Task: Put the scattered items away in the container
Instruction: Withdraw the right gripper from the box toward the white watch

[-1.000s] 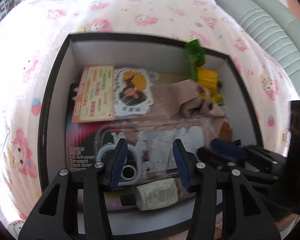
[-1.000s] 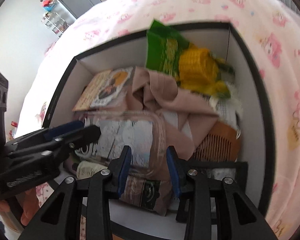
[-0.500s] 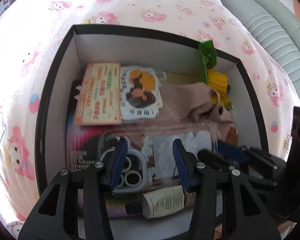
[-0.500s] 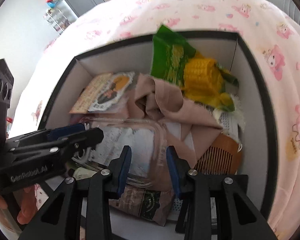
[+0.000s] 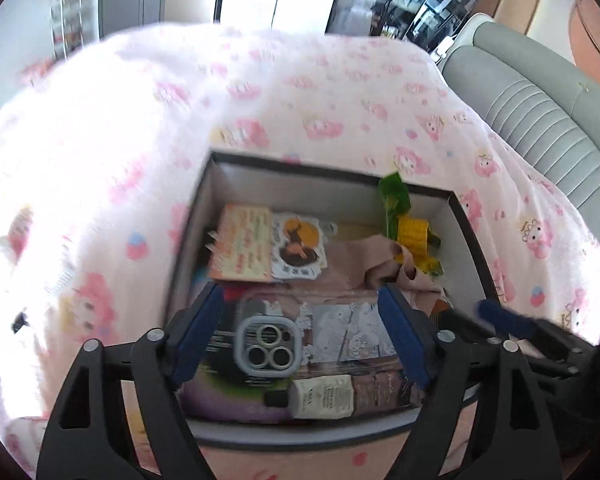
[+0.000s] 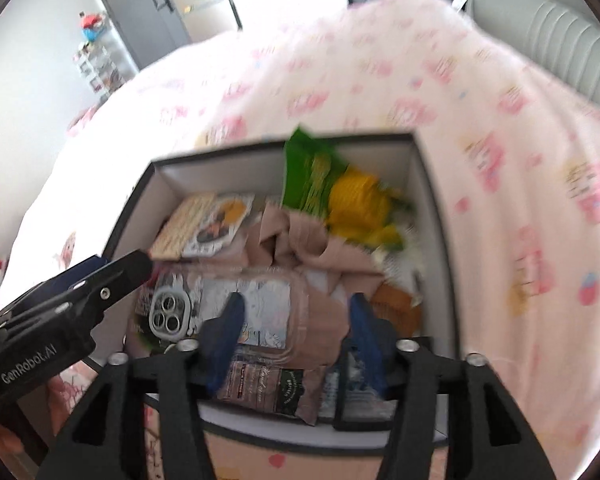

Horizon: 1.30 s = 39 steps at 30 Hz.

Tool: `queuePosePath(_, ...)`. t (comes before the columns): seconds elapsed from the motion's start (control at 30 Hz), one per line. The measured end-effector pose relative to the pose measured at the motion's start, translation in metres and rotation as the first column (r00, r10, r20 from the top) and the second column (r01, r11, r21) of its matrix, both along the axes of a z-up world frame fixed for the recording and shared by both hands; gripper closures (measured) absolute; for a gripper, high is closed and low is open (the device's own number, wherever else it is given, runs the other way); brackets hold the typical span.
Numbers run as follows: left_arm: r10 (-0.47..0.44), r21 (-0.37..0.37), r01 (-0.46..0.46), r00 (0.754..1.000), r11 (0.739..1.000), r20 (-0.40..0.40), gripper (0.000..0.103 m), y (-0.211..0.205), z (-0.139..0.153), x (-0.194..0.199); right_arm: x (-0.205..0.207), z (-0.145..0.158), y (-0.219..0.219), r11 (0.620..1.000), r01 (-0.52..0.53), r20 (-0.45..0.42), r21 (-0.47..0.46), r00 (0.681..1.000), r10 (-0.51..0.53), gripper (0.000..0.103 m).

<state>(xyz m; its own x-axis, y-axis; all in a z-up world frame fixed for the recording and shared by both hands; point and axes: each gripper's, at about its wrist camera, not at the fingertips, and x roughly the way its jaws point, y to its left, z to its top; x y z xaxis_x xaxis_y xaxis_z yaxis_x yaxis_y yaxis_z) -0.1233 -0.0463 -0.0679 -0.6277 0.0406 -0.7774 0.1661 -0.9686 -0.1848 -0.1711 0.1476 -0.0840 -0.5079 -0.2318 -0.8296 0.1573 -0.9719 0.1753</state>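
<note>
- The left gripper (image 5: 302, 336) is black plastic, with two arms that have long holes cut in them.
- Its fingers (image 5: 199, 334) wear dark blue pads.
- Round silver screws sit on the arms.
- The right gripper (image 6: 296, 342) looks the same, black with blue pads.
- White letters on the left gripper's side read "GenRobot.AI".
</note>
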Motion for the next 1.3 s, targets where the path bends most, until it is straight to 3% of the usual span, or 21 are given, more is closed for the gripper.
queuePosePath(0.1,-0.017,-0.048,0.014,0.999,0.999,-0.049,0.014,0.012,0.019,0.009,0.008,0.024,0.01,0.999,0.047,-0.051,-0.001,0.998,-0.047,0.039)
queuePosePath(0.27,-0.044,-0.092,0.032,0.991,0.995,-0.125,0.01,0.021,0.048,0.037,0.04,0.046,0.025,0.996,0.086,-0.12,-0.006,0.989,-0.086,0.038)
queuePosePath(0.5,-0.103,-0.106,0.088,0.984,0.99,-0.145,0.01,0.023,0.072,0.082,0.088,0.077,0.018,0.994,0.111,-0.196,-0.022,0.974,-0.113,0.034)
queuePosePath(1.03,-0.097,-0.045,0.093,0.99,0.995,-0.099,0.01,-0.022,0.049,0.138,0.137,0.066,-0.037,1.0,-0.01,-0.154,-0.018,0.988,0.007,0.035)
queuePosePath(1.3,-0.01,-0.051,0.005,0.995,0.999,-0.095,0.011,-0.069,0.043,0.159,0.137,0.062,-0.091,0.992,-0.129,-0.137,-0.018,0.983,0.125,0.045)
